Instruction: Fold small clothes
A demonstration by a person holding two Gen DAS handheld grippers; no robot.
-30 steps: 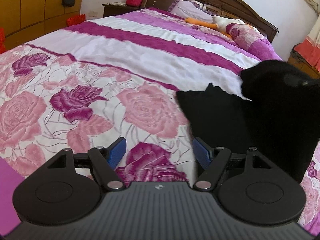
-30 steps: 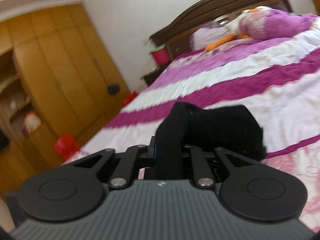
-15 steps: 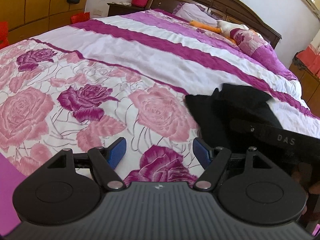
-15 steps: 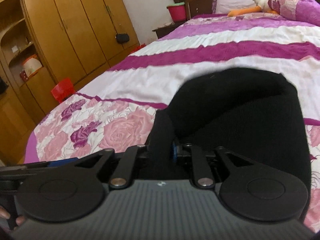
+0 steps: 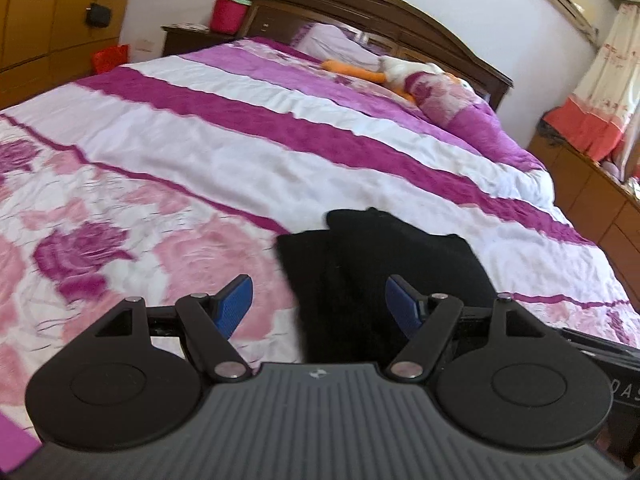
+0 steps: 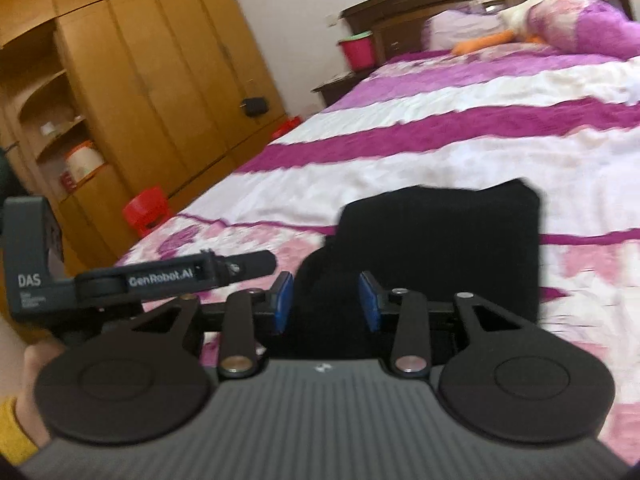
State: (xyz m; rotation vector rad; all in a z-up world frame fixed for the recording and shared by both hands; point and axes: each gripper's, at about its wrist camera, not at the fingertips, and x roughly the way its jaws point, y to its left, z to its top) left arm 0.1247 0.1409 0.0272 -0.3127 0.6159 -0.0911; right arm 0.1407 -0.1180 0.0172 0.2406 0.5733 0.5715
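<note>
Black garment folded on floral bedspread; left gripper and right gripper jaws apart, gripping nothing.

Black garment, small, soft knit-looking fabric, lies folded over on the bed's floral bedspread near the foot end. Layers overlap, one upper flap stacked on a lower panel, edges uneven. In right wrist view it forms a rough rectangular block, near edge bunched.
</note>
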